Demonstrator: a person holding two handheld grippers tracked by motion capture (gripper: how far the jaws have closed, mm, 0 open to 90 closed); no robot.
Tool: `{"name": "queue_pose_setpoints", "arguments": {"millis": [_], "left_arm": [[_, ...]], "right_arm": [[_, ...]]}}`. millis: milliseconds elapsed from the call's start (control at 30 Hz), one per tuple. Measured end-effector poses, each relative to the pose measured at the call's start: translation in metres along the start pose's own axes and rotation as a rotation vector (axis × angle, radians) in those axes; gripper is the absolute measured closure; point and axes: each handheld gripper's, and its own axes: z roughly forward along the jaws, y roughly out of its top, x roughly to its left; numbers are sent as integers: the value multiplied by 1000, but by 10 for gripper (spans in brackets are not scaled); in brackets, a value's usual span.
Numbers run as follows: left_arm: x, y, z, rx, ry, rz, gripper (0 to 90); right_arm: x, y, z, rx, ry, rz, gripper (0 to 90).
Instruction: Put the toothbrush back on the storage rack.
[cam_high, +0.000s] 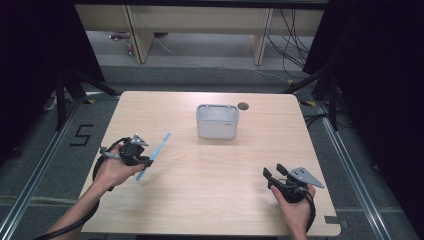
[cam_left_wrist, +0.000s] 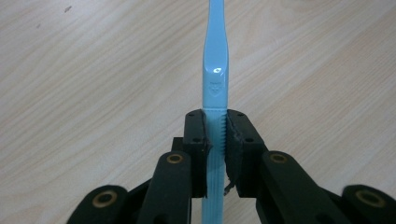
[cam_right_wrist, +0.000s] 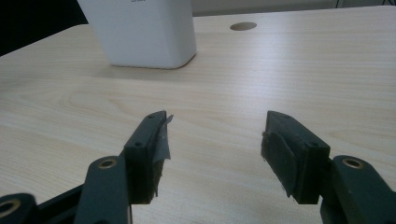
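At the lower left of the high view, a light blue toothbrush (cam_high: 153, 155) is clamped in the left hand-held gripper (cam_high: 146, 161). In the left gripper view, the ribbed part of the handle is squeezed between the two black jaws, and the long thin end sticks out past them over the bare desk (cam_high: 210, 170). The grip looks firm, so it is best left just as it is. It cannot be told which end has the bristles.

In the upper middle of the high view, a white holder (cam_high: 217, 121) is standing on the desk, well apart from the toothbrush. The brush is probably meant to be dropped in there. To do this well, the brush is lifted clear of the desk, carried over the open top, tipped upright and lowered slowly, so the rim is not bumped.

At the lower right, the right hand-held gripper (cam_high: 270, 173) is held with its jaws wide apart and nothing between them. It could be used to steady the holder.
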Motion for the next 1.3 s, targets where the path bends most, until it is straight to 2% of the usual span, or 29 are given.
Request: {"name": "queue_pose_setpoints", "arguments": {"millis": [100,167,200,267,367,400,533,567,600,633,667,700,733,800,833,867,900,933,967,1067,1100,1133,1167,1200,1267,1300], "left_arm": [[0,-2,-2,-37,1,-5,787],[-2,-2,-2,-78,2,-25,787],[-2,-3,-3,-83,-1,-23,787],[-1,-3,-5,-103,3,-15,787],[-2,-5,-6,-126,7,-7,787],[-2,-5,-6,-126,7,-7,787],[-5,-6,-7,-188,12,-15,787],[-5,-6,-7,-186,9,-12,787],[-6,-7,-6,-213,8,-27,787],[-7,-7,-5,-233,6,-34,787],[-7,-8,-5,-232,3,-34,787],[-7,-8,-5,-252,3,-36,787],[-7,-9,-5,-251,3,-35,787],[-8,-10,-4,-283,2,-40,787],[-8,-10,-4,-294,-8,-38,787],[-9,-11,-4,-296,-3,-49,787],[-9,-11,-5,-298,-1,-43,787],[-9,-12,-4,-321,-6,-44,787],[-9,-12,-4,-325,-3,-45,787],[-11,-12,-4,-356,-2,-48,787],[-13,-12,-2,-376,-10,-67,787],[-13,-13,-1,-390,-21,-68,787],[-14,-13,-1,-390,-17,-66,786],[-15,-13,0,-400,-20,-74,787],[-16,-14,2,-414,-26,-81,787],[-17,-14,2,-423,-26,-85,787]], "right_arm": [[1,0,0,1,4,9,410],[0,0,0,0,2,3,411],[0,0,0,-2,-3,-1,413],[3,0,0,7,3,38,417],[3,-1,0,6,12,42,418],[0,0,0,-1,7,-2,419],[0,0,-1,3,2,3,413],[0,0,-1,3,9,6,411],[-1,0,-2,7,5,2,406],[0,0,-1,-8,2,16,402],[0,0,-1,-2,5,21,401],[0,0,-1,-6,20,33,401],[1,0,-2,-5,4,46,401],[0,0,-1,-20,7,16,405],[3,-1,-2,-9,2,43,410],[0,0,-1,-24,-2,-7,416],[2,0,-1,-24,4,9,419],[2,-1,0,-32,10,6,422],[3,-1,-1,-22,1,5,425],[2,-1,0,-36,8,-20,431],[2,-1,0,-41,3,-29,433],[2,-1,0,-37,1,-34,435],[5,-1,0,-31,6,3,435],[3,-1,0,-32,14,-21,435],[5,-1,0,-27,13,-6,436],[3,0,0,-28,5,-35,436]]}}
